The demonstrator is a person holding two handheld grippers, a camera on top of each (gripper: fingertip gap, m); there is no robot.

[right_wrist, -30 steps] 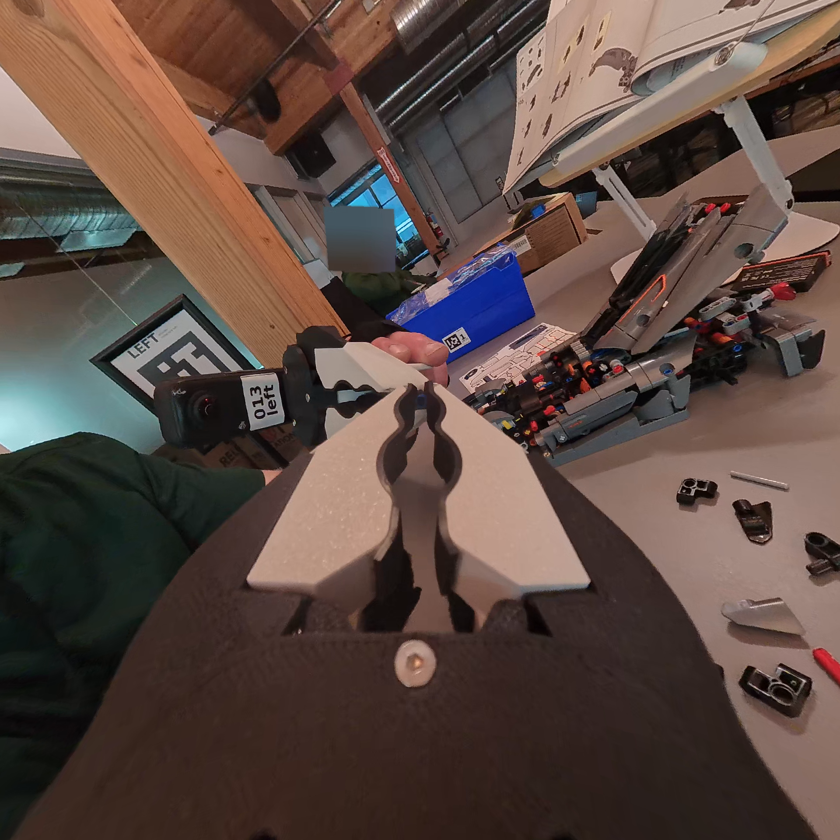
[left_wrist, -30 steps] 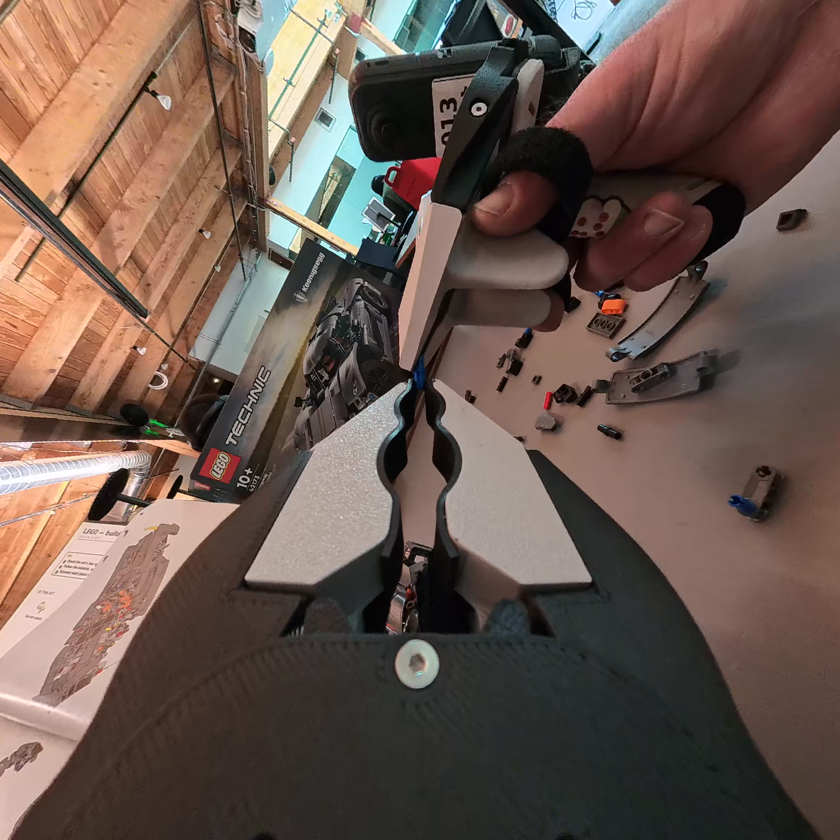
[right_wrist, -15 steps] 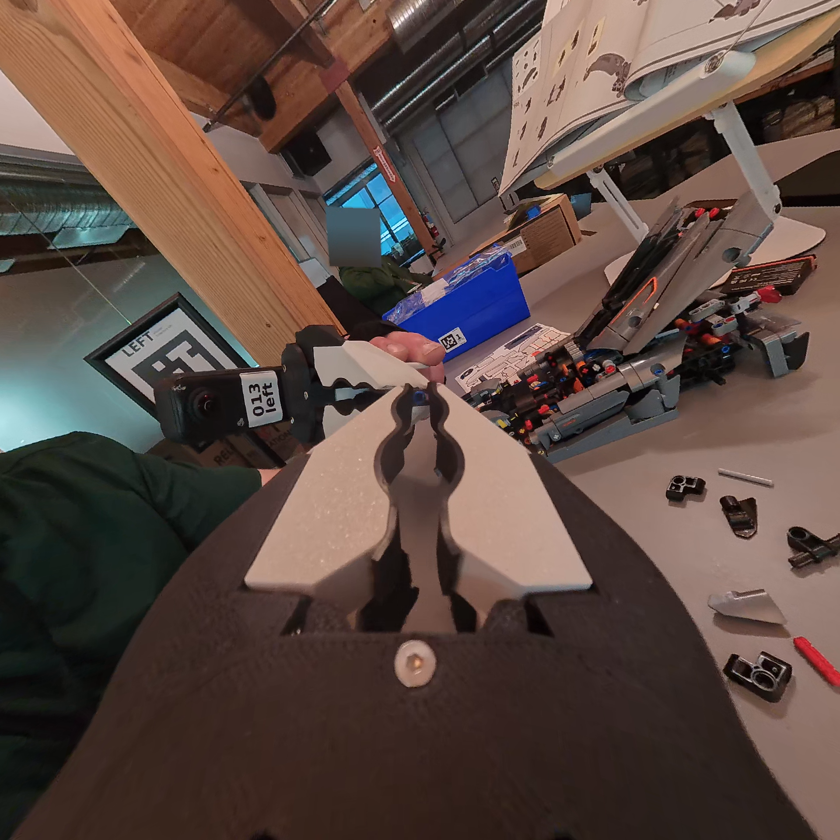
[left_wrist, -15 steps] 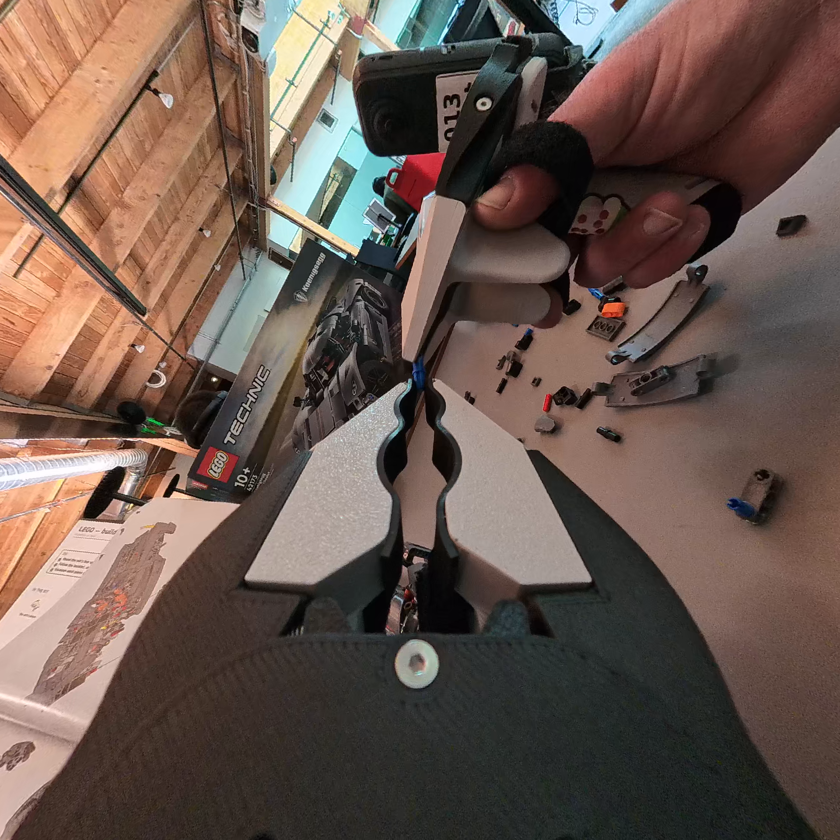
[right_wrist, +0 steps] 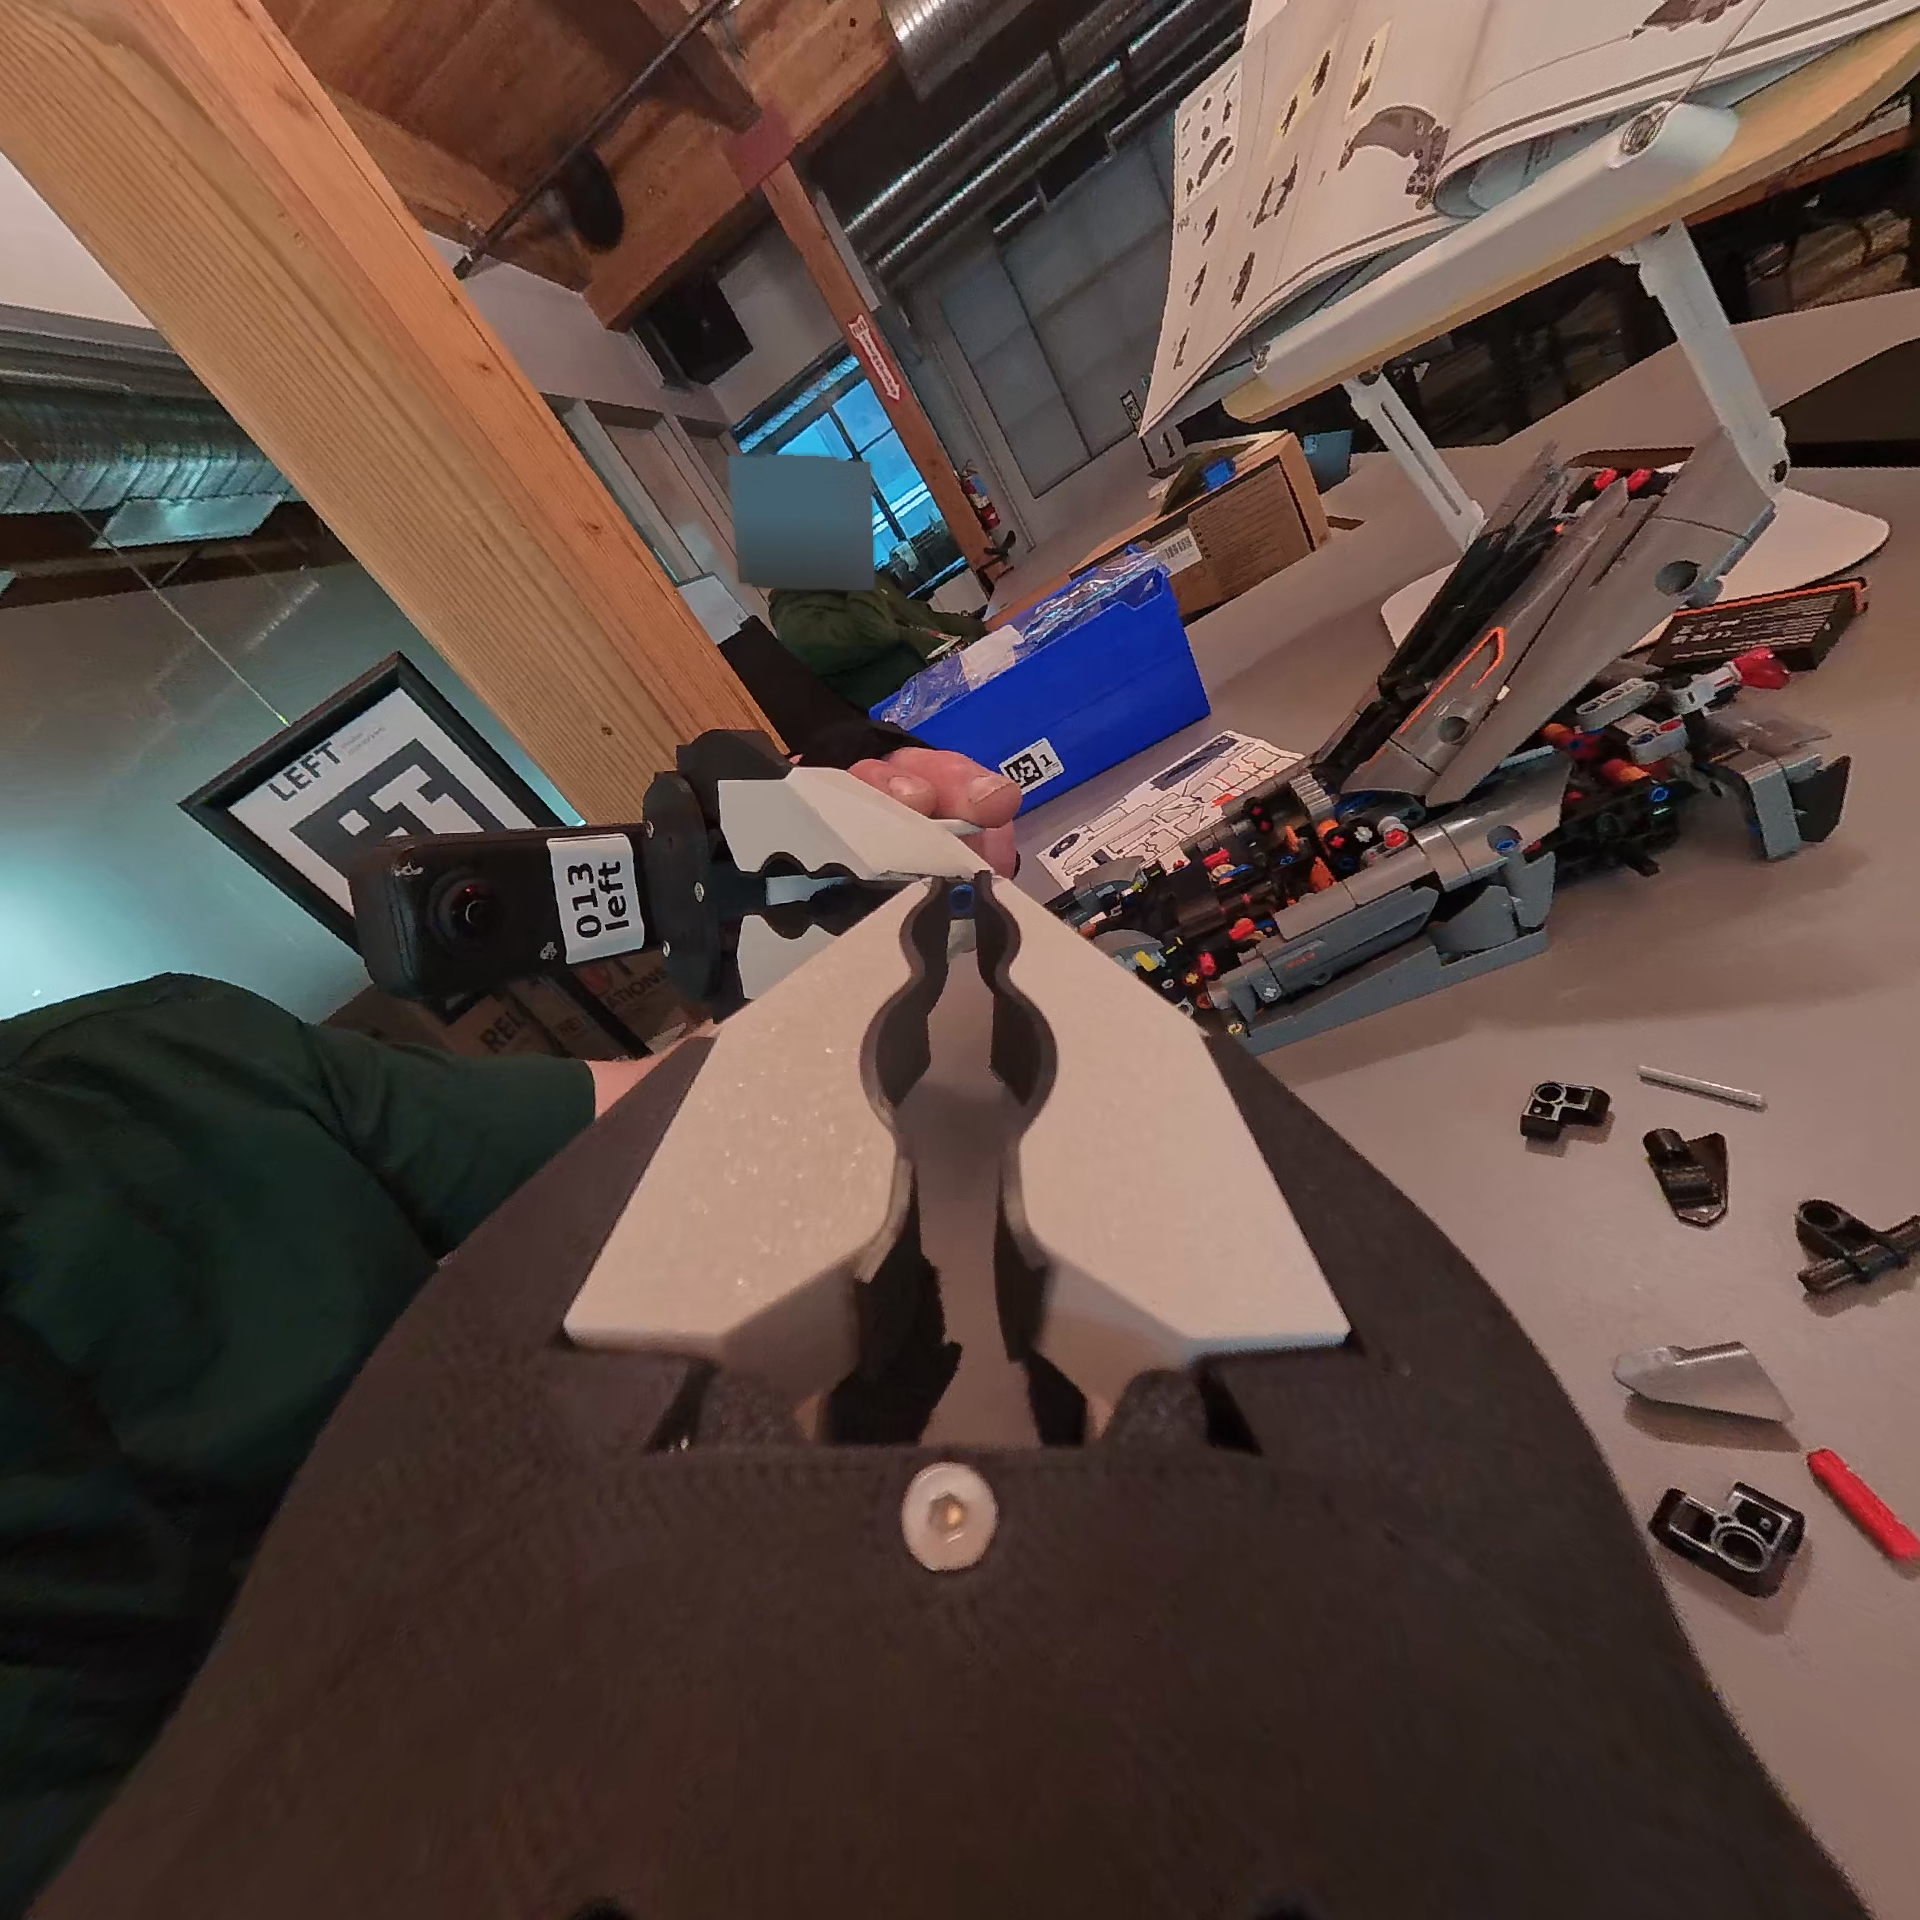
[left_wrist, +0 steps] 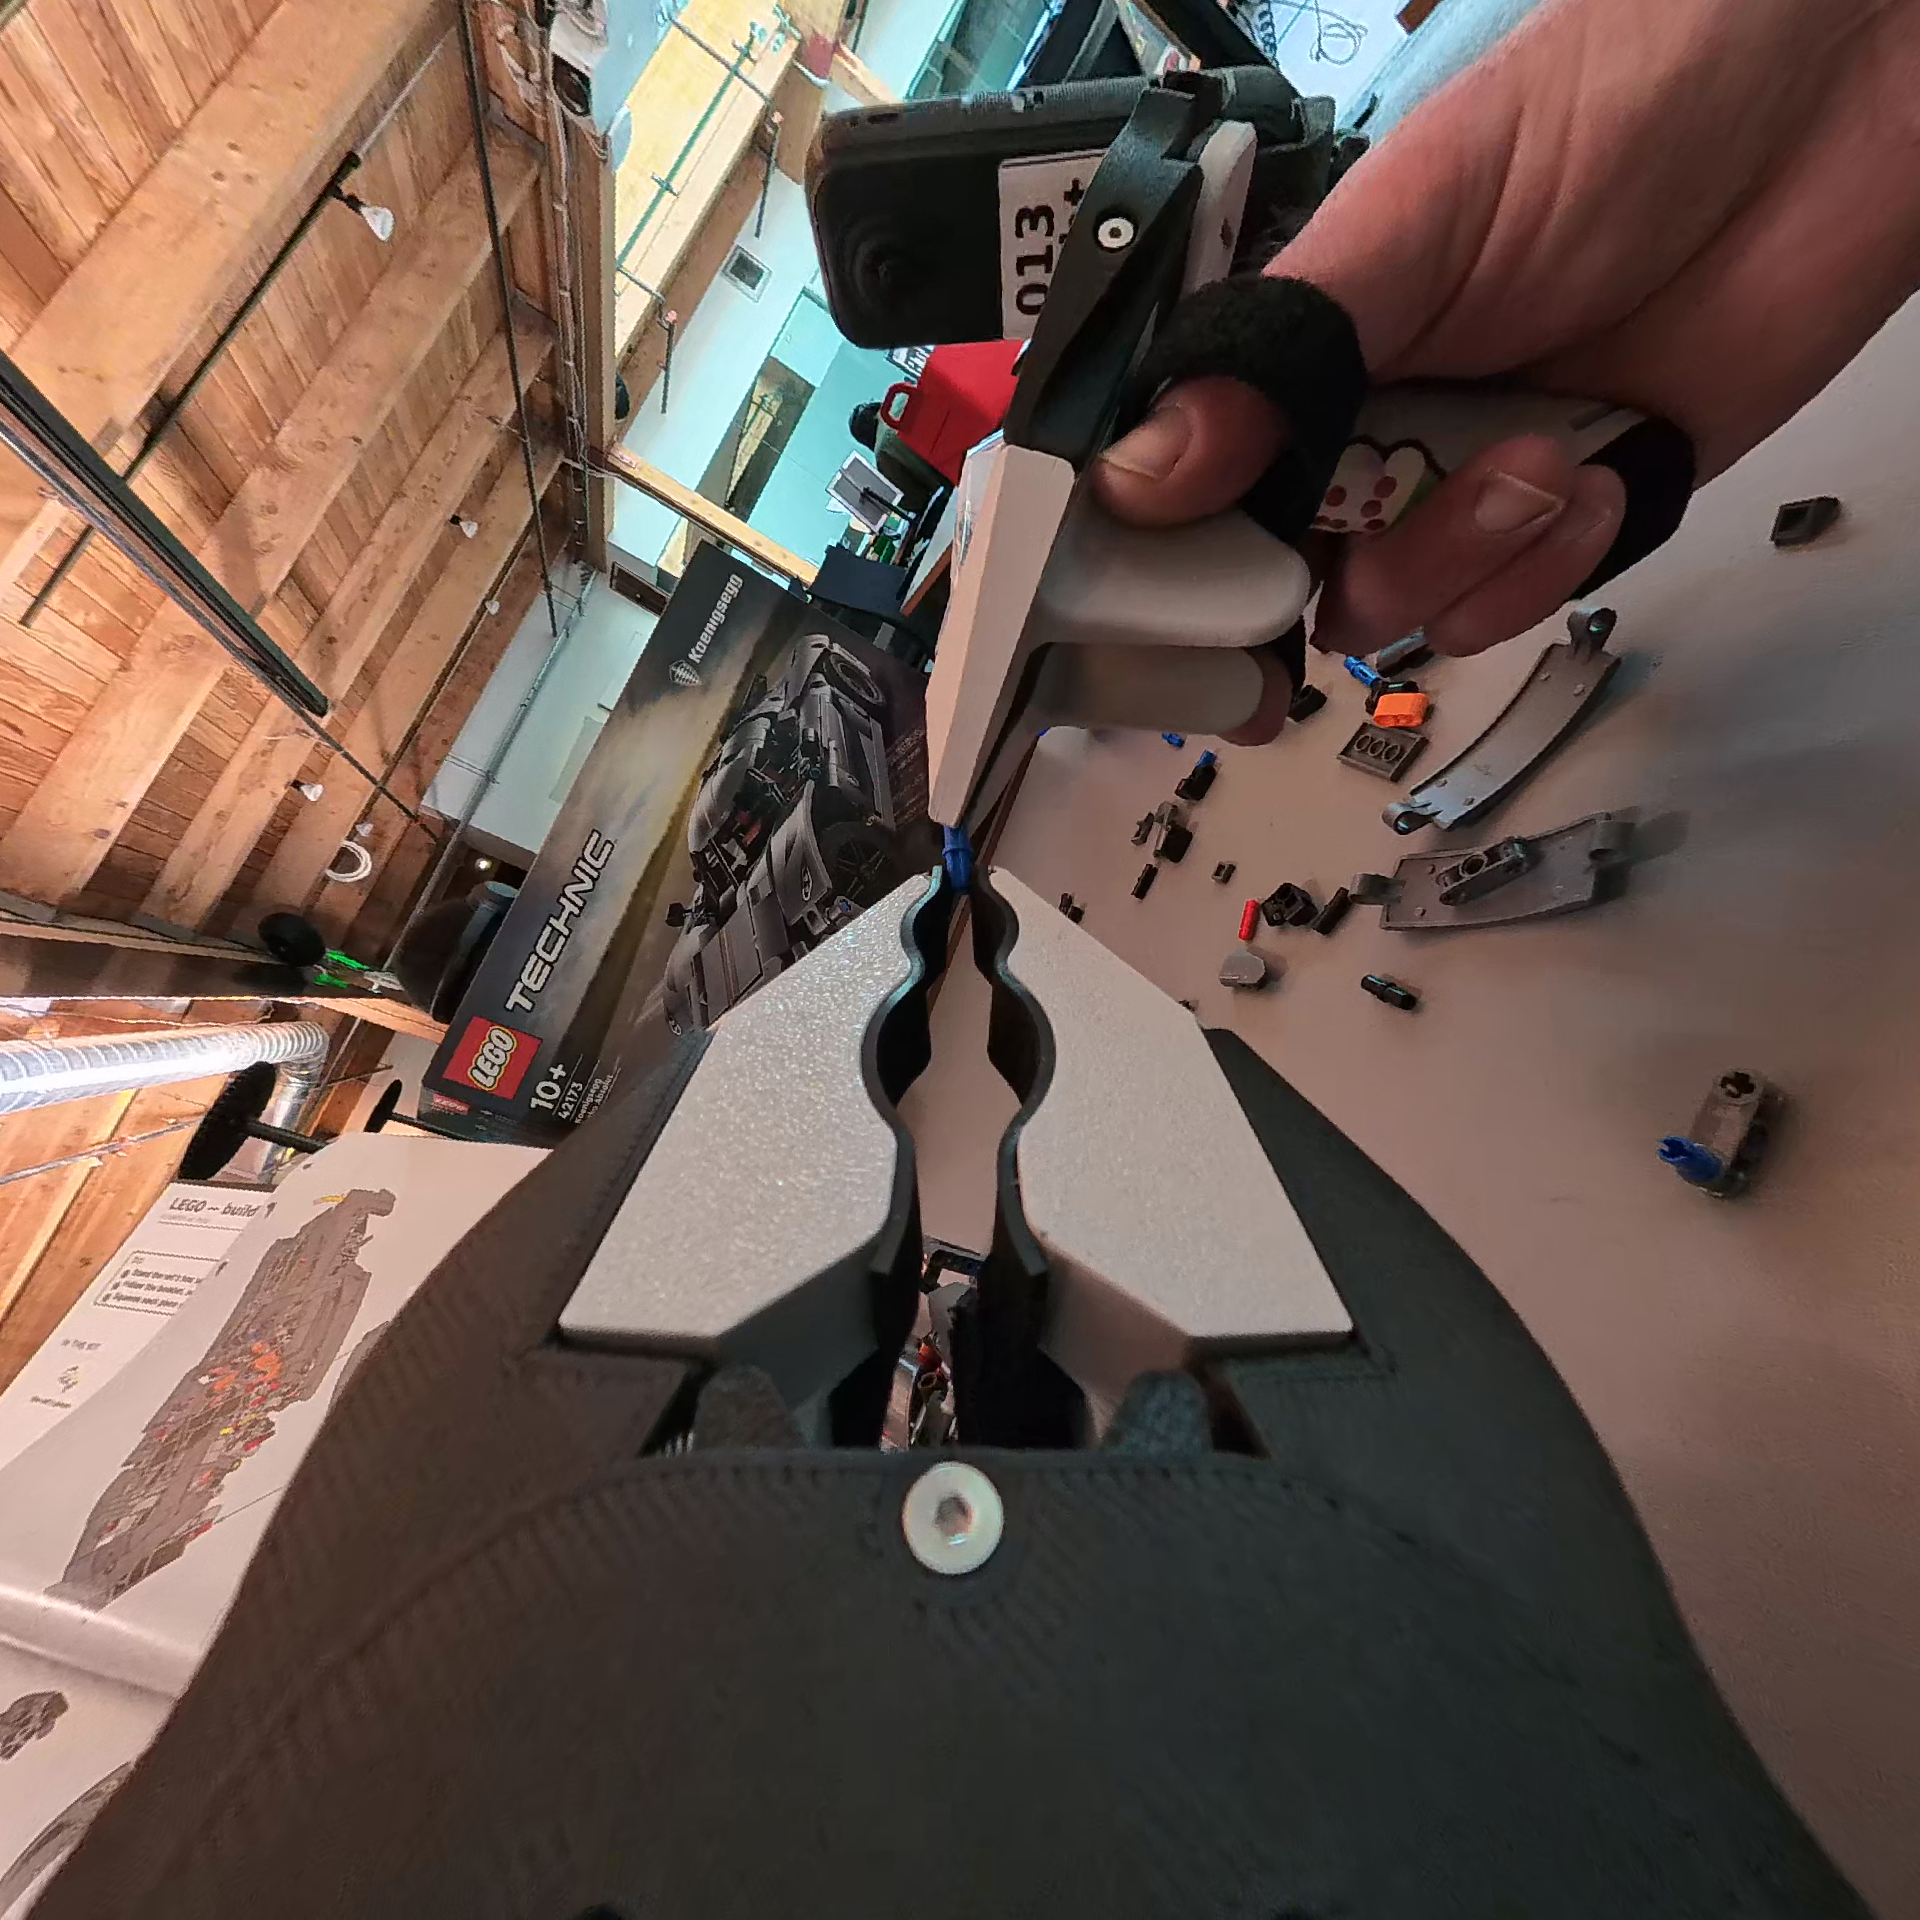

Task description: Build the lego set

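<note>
L gripper [left_wrist: 958, 883]: fingers nearly closed, tips pinch small blue pin [left_wrist: 956, 860]; held up in air above table [left_wrist: 1662, 1351].
R gripper [right_wrist: 961, 896]: fingers nearly closed too, tips clamp the same blue pin from the opp. end; seen in L wrist view as white fingers pointing down at L tips, tip-to-tip.
Blue pin: between both tip pairs, off the table, short part visible only.
R hand [left_wrist: 1538, 343]: wraps R gripper handle, thumb + finger through black loops.
L hand [right_wrist: 940, 784]: on L gripper handle, mostly hidden; dark green sleeve [right_wrist: 208, 1195] at left.
Lego car build [right_wrist: 1455, 852]: partly built grey/black/orange model on table, well apart from grippers, hood panel tilted up, beside white stand base.
Instruction booklet [right_wrist: 1455, 114]: open on the white stand, above the build.
Loose parts, R view: black connector [right_wrist: 1564, 1110], thin grey axle [right_wrist: 1700, 1087], grey wedge panel [right_wrist: 1704, 1377], red axle [right_wrist: 1860, 1501], black double-hole connector [right_wrist: 1730, 1536]; all flat on table, apart from each other.
Loose parts, L view: curved grey panel [left_wrist: 1507, 748], flat grey panel [left_wrist: 1507, 878] w/ connector on it, orange piece [left_wrist: 1397, 709], grey connector w/ blue pin [left_wrist: 1730, 1132].
Set box [left_wrist: 675, 862]: standing at table's far edge, behind L tips.
Blue bin [right_wrist: 1049, 696]: far side, plastic bags inside.
Printed sheet [left_wrist: 156, 1403]: lower left in L view, near the box.
</note>
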